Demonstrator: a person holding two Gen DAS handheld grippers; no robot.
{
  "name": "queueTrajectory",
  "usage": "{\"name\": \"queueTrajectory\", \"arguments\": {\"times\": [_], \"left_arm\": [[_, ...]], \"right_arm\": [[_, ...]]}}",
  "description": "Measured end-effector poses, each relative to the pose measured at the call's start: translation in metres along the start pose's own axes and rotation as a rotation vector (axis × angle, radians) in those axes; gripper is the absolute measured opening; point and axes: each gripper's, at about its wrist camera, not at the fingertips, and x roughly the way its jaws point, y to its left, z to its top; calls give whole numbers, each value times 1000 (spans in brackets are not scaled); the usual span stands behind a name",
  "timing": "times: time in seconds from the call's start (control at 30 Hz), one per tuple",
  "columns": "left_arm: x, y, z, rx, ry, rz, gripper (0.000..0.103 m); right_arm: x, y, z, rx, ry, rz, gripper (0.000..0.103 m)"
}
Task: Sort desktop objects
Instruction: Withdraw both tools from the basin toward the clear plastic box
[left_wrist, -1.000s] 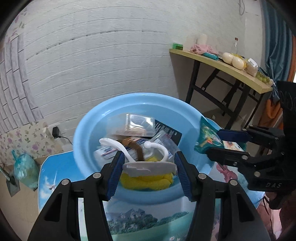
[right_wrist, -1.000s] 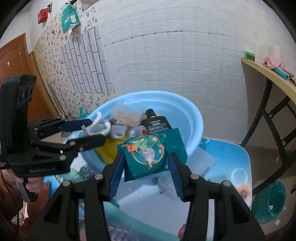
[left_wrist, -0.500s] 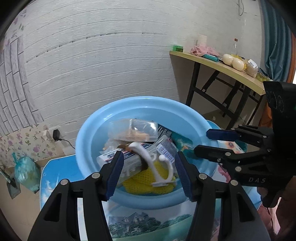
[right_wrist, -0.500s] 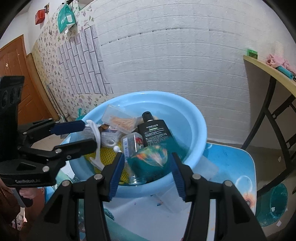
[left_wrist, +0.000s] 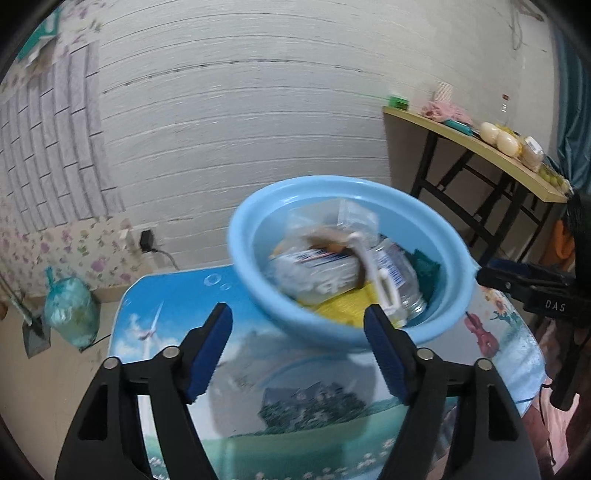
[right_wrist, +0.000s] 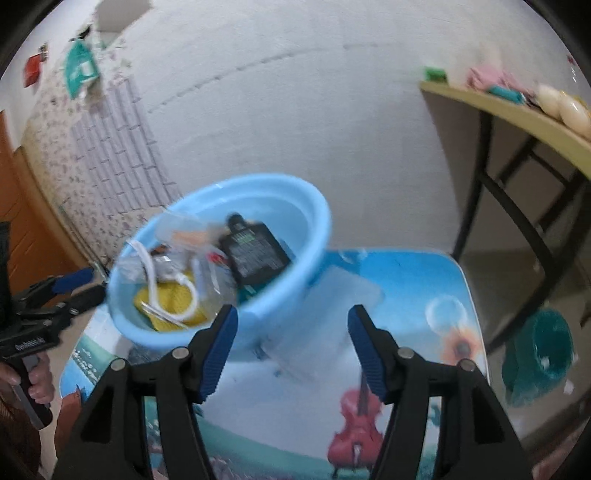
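Holding nothing: left gripper (left_wrist: 297, 325) and right gripper (right_wrist: 291, 326), jaws opening, empty. Sorted lot lies heaped in the blue basin (left_wrist: 258, 295), at twelve o'clock of both tools: white hook (right_wrist: 186, 291), light, rigid, best pinched at its shank; black bottle (right_wrist: 255, 254), likely heavier, slick, grip across the body; clear packets (left_wrist: 332, 221), crinkly, take by an edge. Basin rests on a glossy picture-printed table (right_wrist: 424, 288); brick-pattern wall behind, a wooden side table (left_wrist: 491, 151) at two o'clock.

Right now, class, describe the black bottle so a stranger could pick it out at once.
Find the light blue basin on the picture-printed table. Among its clutter, the black bottle lies flat on the side nearer the wall; it is the only dark, flat, rectangular item, with pale label text and a small cap.
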Motion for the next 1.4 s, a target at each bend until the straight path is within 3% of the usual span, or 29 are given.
{"name": "queueTrajectory", "arguments": {"times": [0.2, 0.37, 0.6, 0.73, 1.1, 1.13, 1.23, 1.4], "left_arm": [[-4, 24, -19, -52, 21, 30, 79], [-8, 39, -32, -80, 34, 47, 79], [-13, 55, -39, -121, 30, 56, 79], [-12, 60, -43, -137, 35, 57, 79], [-17, 55, -45, -130, 28, 46, 79], [-18, 55, -44, -126, 26, 47, 79], [-21, 53, -43, -122, 21, 52, 79], [-21, 54, -45, -132, 27, 53, 79]], "right_arm": [[21, 3, -21, -18, 102, -58, 66], [44, 19, -28, -49, 141, -114, 87], [66, 24, -26, 4, 166, -174, 89], [77, 21, -27, 16, 209, -223, 89], [73, 5, -31, 68, 230, -252, 88], [73, 2, -32, 73, 237, -244, 86], [70, -3, -34, 78, 233, -198, 66], [66, -8, -38, 69, 230, -187, 66]]}}
